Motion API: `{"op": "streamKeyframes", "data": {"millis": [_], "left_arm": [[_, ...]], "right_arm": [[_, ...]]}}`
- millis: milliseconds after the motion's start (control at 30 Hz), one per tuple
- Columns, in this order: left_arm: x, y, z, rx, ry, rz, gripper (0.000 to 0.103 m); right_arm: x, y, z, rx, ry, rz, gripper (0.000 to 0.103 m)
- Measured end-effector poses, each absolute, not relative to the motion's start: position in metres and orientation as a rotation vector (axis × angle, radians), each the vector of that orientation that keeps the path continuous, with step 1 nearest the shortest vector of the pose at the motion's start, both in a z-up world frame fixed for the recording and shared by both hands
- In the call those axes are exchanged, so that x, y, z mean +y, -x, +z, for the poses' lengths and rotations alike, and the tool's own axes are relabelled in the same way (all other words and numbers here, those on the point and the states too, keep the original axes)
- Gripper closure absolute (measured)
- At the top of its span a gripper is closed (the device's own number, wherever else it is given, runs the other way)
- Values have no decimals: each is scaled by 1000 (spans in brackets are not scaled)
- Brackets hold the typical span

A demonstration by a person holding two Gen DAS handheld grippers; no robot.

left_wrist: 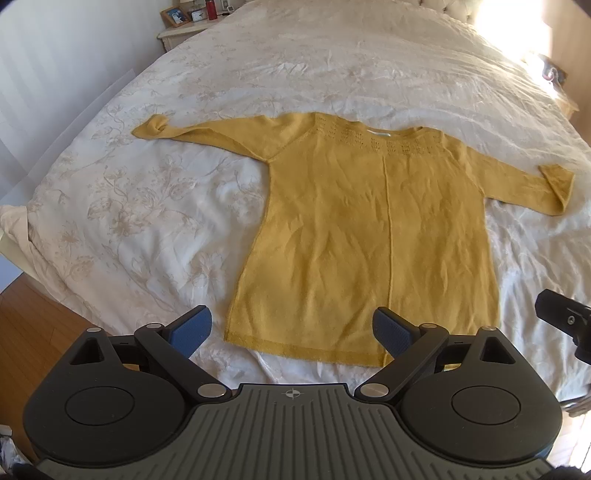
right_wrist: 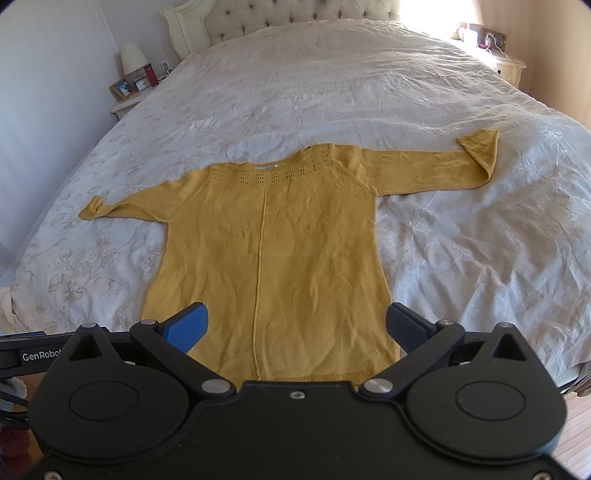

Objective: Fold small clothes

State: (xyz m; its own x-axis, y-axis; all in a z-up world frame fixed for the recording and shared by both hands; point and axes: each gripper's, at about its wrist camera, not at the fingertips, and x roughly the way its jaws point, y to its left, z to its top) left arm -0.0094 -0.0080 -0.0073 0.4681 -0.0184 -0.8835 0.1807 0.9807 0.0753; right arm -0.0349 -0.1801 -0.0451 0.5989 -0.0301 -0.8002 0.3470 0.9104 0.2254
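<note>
A mustard-yellow knit sweater (left_wrist: 365, 229) lies flat and spread out on the bed, neckline away from me, both sleeves out to the sides with their cuffs folded over. It also shows in the right wrist view (right_wrist: 269, 251). My left gripper (left_wrist: 291, 330) is open and empty, held just above the sweater's bottom hem near its left corner. My right gripper (right_wrist: 297, 326) is open and empty, over the hem toward the right side. The right gripper's black body shows at the right edge of the left wrist view (left_wrist: 565, 325).
The bed has a white floral duvet (left_wrist: 147, 206) and a tufted headboard (right_wrist: 288, 14). Nightstands with a lamp, photo frame and clock stand at the far left (right_wrist: 133, 85) and far right (right_wrist: 506, 62). Wooden floor (left_wrist: 33, 321) lies beside the bed's foot.
</note>
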Motion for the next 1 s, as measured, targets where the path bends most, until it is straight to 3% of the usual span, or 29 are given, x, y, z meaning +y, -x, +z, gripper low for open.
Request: {"op": "streamKeyframes", "data": {"millis": [533,1000], "left_arm": [[-14,-14,-15,1121,-174,-118,8],[-19,-79,-31,1181,-182,-113,8]], "right_arm": [[-182,17,-51,938,-398,-212,1],[-189,-47,-65,987,-408,-206,1]]}}
